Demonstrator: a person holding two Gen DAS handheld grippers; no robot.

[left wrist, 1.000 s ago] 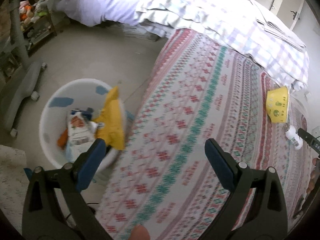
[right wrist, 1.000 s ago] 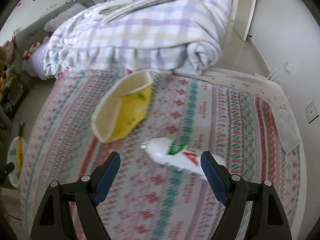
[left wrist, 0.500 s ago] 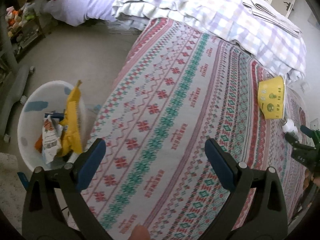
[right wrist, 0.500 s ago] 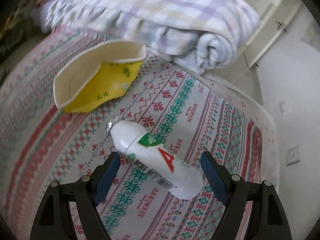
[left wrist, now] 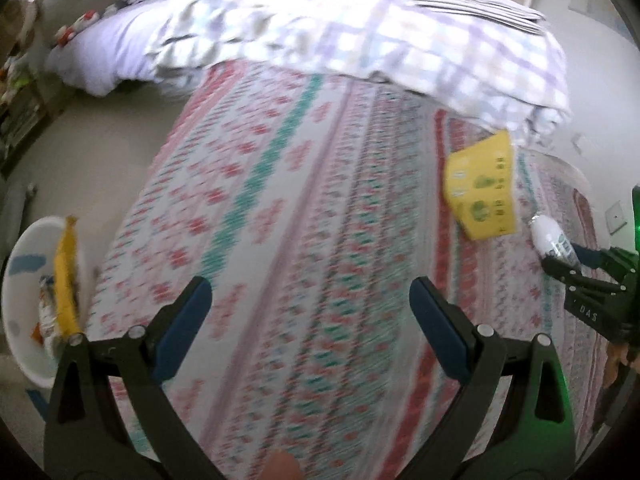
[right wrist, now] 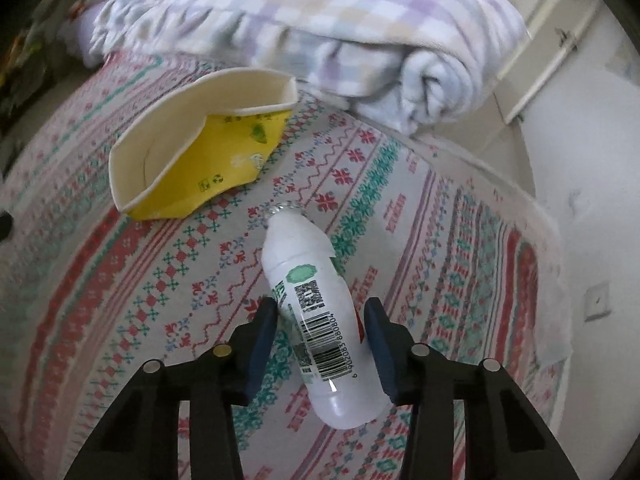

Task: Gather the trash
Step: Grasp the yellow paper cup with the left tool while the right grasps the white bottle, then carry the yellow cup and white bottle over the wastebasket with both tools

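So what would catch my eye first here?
Probably the white bottle lying on the patterned bedspread, with the right tongs just closing around it. Just beyond lies a squashed yellow carton, and a white bin with trash stands on the floor.

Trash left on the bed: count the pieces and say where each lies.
2. The white bottle lies on the patterned bedspread, between the right claw's pads. The yellow carton lies beside the bottle's neck, nearer the folded blanket. More may be hidden.
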